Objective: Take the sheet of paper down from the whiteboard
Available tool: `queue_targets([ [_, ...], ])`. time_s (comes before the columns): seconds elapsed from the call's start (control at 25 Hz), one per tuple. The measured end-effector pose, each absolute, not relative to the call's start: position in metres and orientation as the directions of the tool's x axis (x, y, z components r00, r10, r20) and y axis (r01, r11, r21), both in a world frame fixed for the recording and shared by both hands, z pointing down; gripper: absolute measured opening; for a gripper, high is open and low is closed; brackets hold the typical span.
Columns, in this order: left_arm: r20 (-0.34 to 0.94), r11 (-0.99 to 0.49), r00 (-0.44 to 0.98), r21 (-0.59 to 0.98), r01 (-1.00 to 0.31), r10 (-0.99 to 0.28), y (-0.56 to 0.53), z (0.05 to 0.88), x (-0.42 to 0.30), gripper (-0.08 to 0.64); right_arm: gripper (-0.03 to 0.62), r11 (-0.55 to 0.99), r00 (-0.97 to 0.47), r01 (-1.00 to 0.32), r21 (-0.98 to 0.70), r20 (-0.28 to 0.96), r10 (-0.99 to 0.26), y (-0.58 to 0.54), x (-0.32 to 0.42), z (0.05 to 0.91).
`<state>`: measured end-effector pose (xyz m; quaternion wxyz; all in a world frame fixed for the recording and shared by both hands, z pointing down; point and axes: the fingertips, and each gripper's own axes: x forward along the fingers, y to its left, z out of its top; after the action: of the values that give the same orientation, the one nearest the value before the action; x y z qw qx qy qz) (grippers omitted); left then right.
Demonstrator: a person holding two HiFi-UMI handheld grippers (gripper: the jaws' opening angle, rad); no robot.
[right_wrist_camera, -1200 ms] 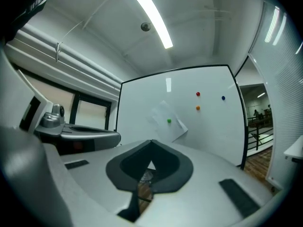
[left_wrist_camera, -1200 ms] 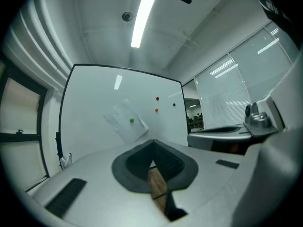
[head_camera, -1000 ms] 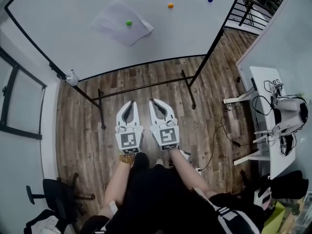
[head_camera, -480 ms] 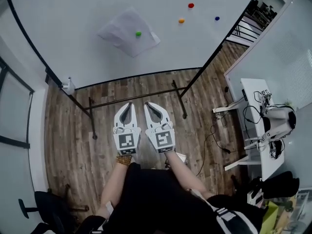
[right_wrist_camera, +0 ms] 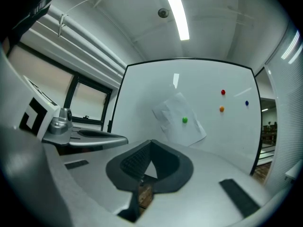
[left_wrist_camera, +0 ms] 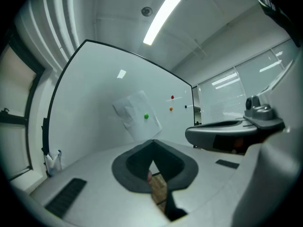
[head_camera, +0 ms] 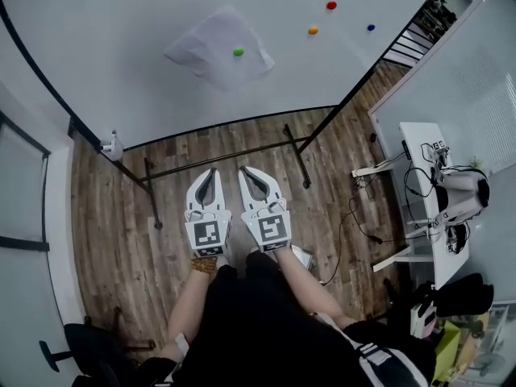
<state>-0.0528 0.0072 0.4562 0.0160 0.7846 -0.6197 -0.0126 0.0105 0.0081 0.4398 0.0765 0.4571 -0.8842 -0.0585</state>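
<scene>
A crumpled white sheet of paper (head_camera: 216,47) hangs tilted on the whiteboard (head_camera: 121,22), pinned by a green magnet (head_camera: 238,52). The left gripper view shows the paper (left_wrist_camera: 137,115) ahead with its green magnet (left_wrist_camera: 146,116); so does the right gripper view, paper (right_wrist_camera: 180,119) and magnet (right_wrist_camera: 184,120). My left gripper (head_camera: 207,176) and right gripper (head_camera: 248,173) are held side by side over the wooden floor, well short of the board. Both point at it and both are shut with nothing between the jaws.
Red (head_camera: 331,6), orange (head_camera: 313,31) and blue (head_camera: 371,27) magnets sit on the board right of the paper. The board's black stand (head_camera: 226,153) crosses the floor ahead. A white desk (head_camera: 431,180) with cables stands at the right, a window wall at the left.
The whiteboard and paper have shifted right and lower in the head view and look a little nearer. Both grippers stay shut and side by side.
</scene>
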Motion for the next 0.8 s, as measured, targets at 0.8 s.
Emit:
queue_targets([
  [0.8, 0.019, -0.130, 0.131, 0.056, -0.990, -0.991, -0.116, 0.457, -0.025, 0.011, -0.002, 0.657, -0.659, -0.744, 0.117, 0.032, -0.752, -0.129, 0.044, 0.434],
])
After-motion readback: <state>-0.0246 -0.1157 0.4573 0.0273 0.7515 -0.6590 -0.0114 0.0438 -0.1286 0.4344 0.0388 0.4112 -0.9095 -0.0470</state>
